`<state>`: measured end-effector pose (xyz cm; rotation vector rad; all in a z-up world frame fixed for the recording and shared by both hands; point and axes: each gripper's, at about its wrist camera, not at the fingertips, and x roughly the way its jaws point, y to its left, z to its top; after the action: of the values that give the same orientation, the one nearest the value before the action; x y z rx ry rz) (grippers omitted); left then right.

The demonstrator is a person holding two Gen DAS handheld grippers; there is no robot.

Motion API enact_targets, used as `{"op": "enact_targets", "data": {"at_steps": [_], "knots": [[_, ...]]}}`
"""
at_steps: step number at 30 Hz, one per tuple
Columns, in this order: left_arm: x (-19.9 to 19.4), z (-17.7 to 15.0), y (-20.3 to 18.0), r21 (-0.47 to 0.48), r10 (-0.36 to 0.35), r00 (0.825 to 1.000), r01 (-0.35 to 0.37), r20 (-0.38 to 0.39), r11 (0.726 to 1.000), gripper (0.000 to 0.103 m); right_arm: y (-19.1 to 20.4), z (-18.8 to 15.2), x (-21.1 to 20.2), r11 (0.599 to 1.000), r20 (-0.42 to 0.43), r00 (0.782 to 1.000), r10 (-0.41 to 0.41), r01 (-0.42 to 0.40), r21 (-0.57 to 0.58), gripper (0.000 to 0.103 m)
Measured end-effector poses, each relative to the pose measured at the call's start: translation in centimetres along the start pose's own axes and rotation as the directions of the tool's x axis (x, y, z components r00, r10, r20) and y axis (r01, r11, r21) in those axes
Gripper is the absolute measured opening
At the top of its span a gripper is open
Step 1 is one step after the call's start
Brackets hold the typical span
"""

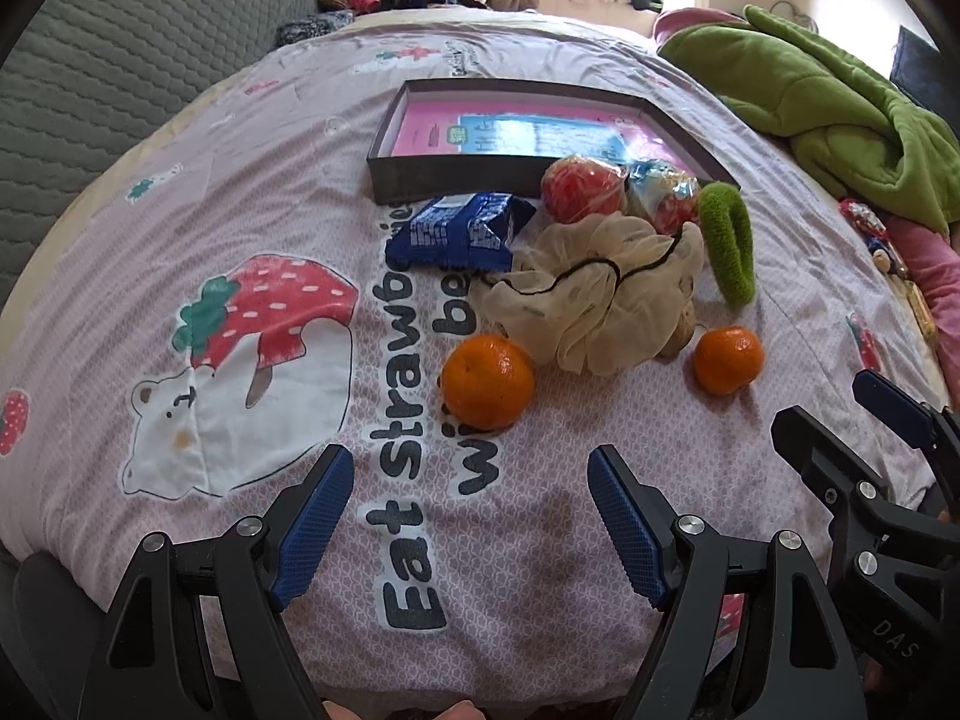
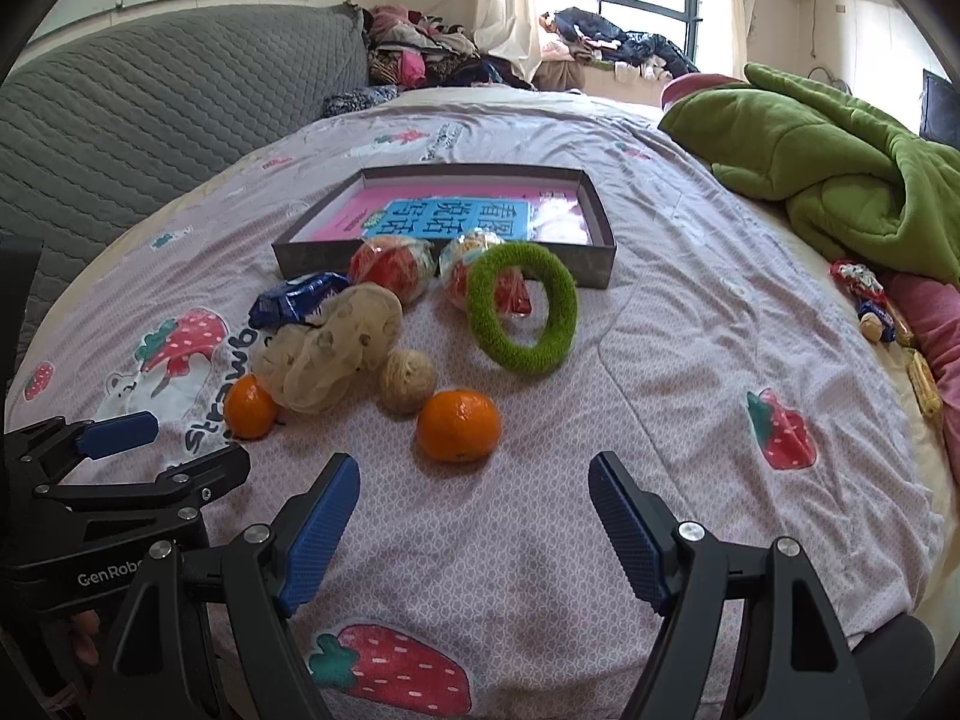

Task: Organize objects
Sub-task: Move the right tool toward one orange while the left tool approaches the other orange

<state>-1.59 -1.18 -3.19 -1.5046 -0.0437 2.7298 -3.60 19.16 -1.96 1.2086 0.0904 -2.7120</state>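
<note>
A shallow dark box (image 1: pixel 384 174) (image 2: pixel 300 255) with a pink and blue sheet inside lies on the bed. In front of it lie two wrapped red fruits (image 1: pixel 581 189) (image 2: pixel 390 267), a blue snack packet (image 1: pixel 459 231) (image 2: pixel 294 298), a cream mesh scrunchie (image 1: pixel 600 294) (image 2: pixel 336 342), a green fuzzy ring (image 1: pixel 729 243) (image 2: pixel 522 315), a tan ball (image 2: pixel 408 381) and two oranges (image 1: pixel 488 381) (image 1: pixel 728 359) (image 2: pixel 459 425) (image 2: pixel 251 408). My left gripper (image 1: pixel 471 516) is open, just short of the nearer orange. My right gripper (image 2: pixel 474 522) is open, just short of the other orange.
A pink strawberry-print quilt (image 1: pixel 240 210) (image 2: pixel 720 330) covers the bed. A green blanket (image 1: pixel 810 90) (image 2: pixel 840 162) lies at the right, with small wrapped items (image 2: pixel 870 300) beside it. A grey padded headboard (image 2: pixel 150 120) stands at the left. Clothes are piled by the window (image 2: pixel 600 36).
</note>
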Motion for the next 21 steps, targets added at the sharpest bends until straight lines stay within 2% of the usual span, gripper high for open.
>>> {"op": "enact_targets", "data": {"at_steps": [5, 9, 21], "knots": [[0.1, 0.0, 0.1, 0.000, -0.005, 1.000, 0.005, 0.006, 1.000, 0.081, -0.1, -0.2, 0.3, 1.000, -0.010, 1.000, -0.001, 0.001, 0.001, 0.078], [0.2, 0.0, 0.3, 0.002, -0.002, 0.999, 0.002, 0.052, 1.000, 0.081, 0.1, -0.2, 0.3, 1.000, -0.002, 1.000, 0.003, -0.003, -0.007, 0.078], [1.4, 0.3, 1.5, -0.015, -0.014, 0.997, 0.015, 0.077, 1.000, 0.081, -0.3, -0.3, 1.9, 1.000, 0.020, 1.000, 0.018, -0.017, -0.006, 0.078]]}}
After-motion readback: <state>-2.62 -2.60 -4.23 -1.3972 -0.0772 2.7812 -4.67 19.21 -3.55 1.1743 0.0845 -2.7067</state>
